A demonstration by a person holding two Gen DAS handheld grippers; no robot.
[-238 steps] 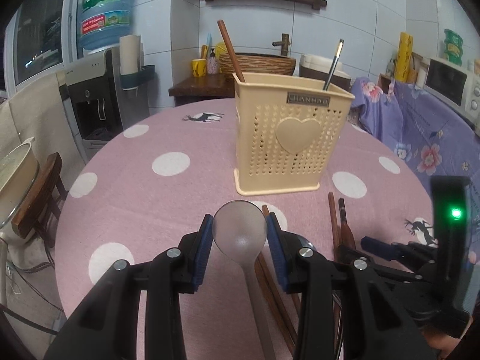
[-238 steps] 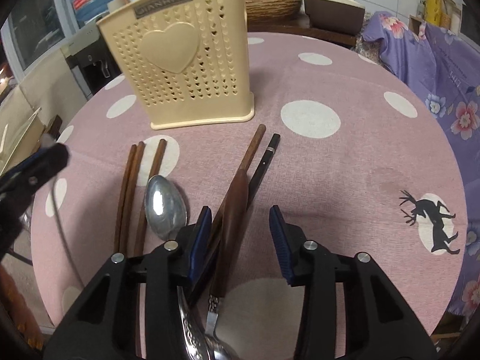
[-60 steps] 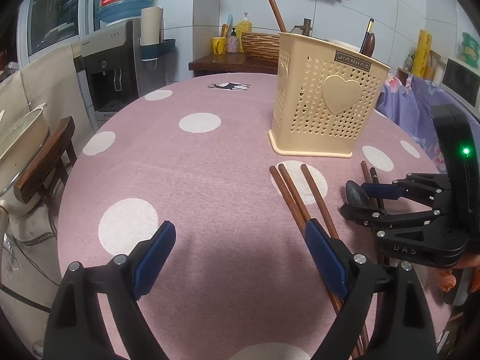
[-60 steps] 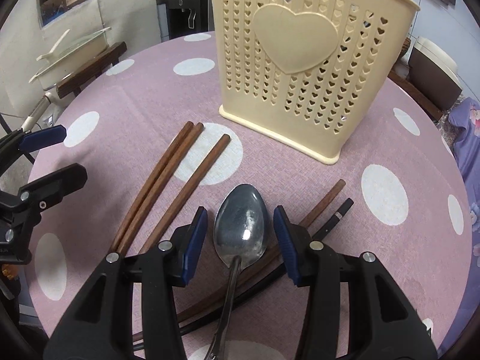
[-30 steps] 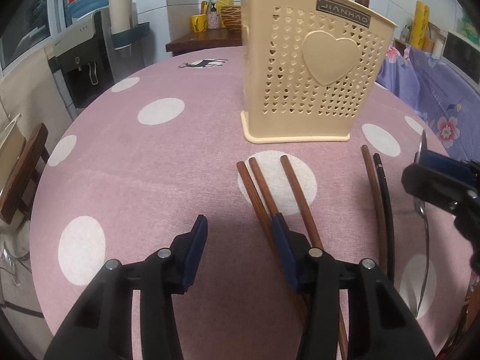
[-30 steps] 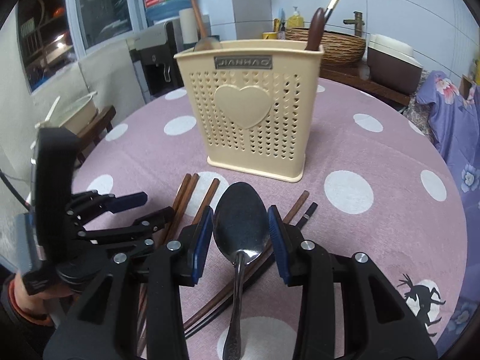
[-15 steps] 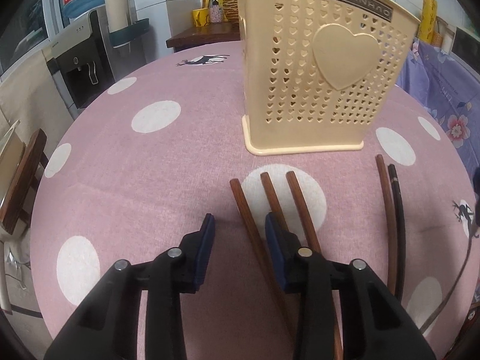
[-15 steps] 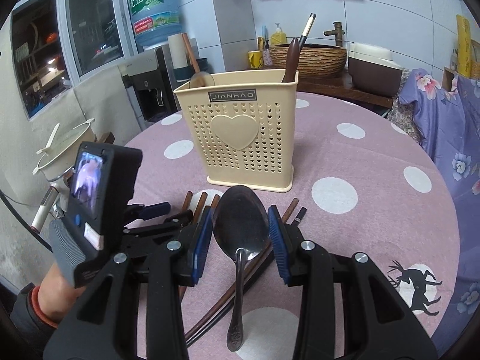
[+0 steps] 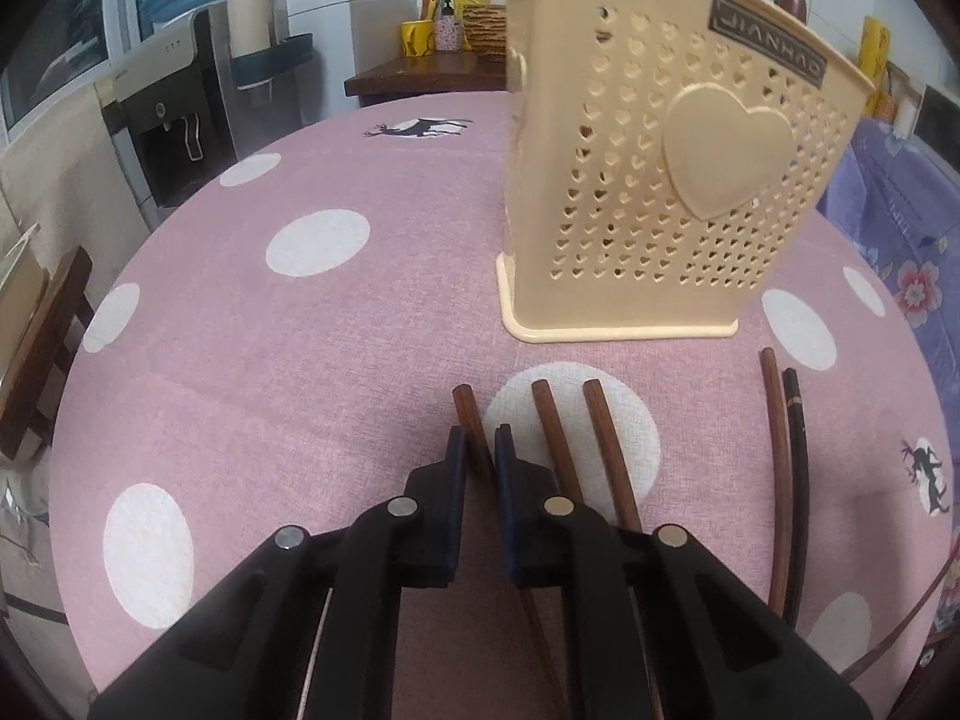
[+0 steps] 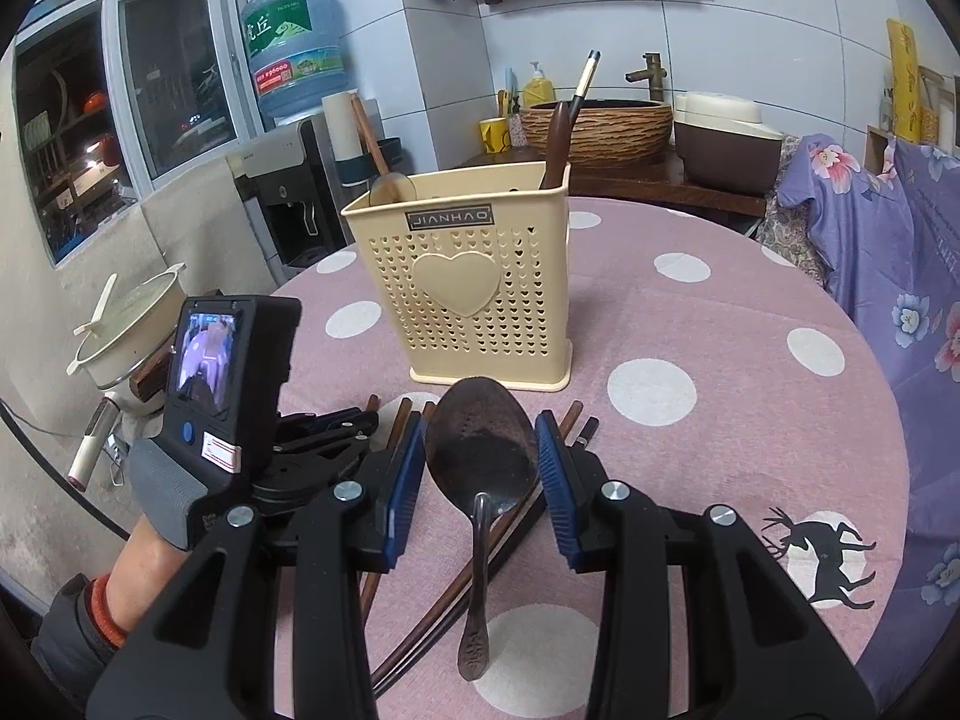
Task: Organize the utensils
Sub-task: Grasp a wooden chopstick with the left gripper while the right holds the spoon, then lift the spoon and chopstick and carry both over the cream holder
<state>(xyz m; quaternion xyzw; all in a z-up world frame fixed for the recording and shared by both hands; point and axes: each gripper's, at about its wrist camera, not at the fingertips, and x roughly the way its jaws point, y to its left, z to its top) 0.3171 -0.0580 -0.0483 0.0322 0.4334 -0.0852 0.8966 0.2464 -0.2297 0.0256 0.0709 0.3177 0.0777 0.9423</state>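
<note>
- Left tool (image 9: 478, 447): the pads are nearly pressed together around the leftmost brown chopstick (image 9: 465, 411), low on the pink dotted tabletop (image 9: 252, 372). Actual pinch contact looks likely but is partly masked by the pads.
- Right tool (image 10: 478, 462): the pads pinch the bowl of a metal spoon (image 10: 480, 450), held clear of the tabletop with its handle hanging down toward the camera.
- Target: the cream perforated utensil holder (image 10: 465, 294) stands ahead of both tools and already holds several utensils.
- Step in hand (judgement): pick-up of one chopstick on the left; spoon ready for transfer on the right.
- Next move (judgement): raise the spoon over the holder rim, handle down, and release; lift the chopstick without dragging the two chopsticks (image 9: 576, 438) just beside it.
- Remaining: a brown and a black chopstick (image 9: 786, 456) lie further right.
- Hidden: the holder's inner compartments and the near ends of the chopsticks under the tool bodies.
</note>
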